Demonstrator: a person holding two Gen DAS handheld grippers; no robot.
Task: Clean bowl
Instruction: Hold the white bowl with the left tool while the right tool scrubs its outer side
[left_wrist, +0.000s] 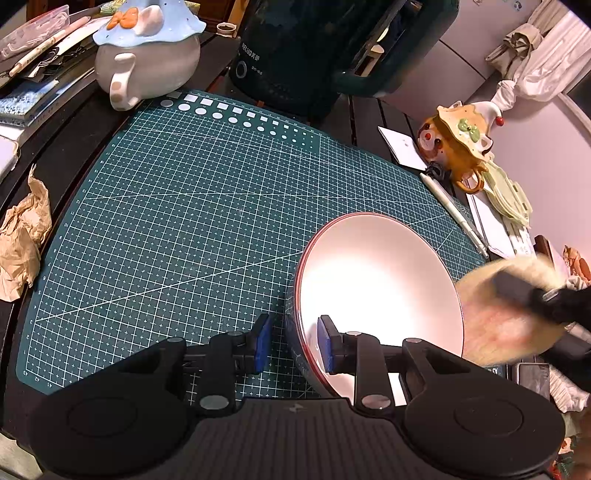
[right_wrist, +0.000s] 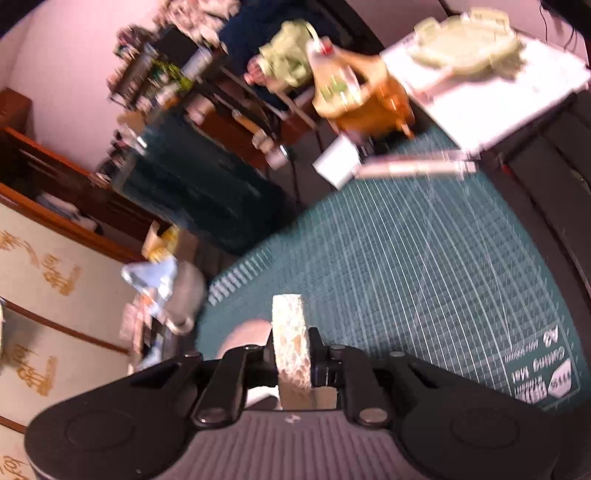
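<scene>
Bowl (left_wrist: 376, 291): tilted on the cutting mat (left_wrist: 184, 221), its rim straddled by the left hand-held gripper (left_wrist: 291, 345), pads not visibly pressing. Sponge (right_wrist: 290, 350): clamped in the right hand-held gripper (right_wrist: 291, 358), blurred at the bowl's edge. Interior is seen white; wiping is judged under way, unfinished.

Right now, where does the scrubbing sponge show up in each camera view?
Left wrist view: the sponge is a blurred pale disc at the right edge, over the bowl's right rim.
Right wrist view: the sponge stands edge-on at bottom centre, pinched between the right gripper's fingers.
Shared landmark: the green cutting mat.
</scene>
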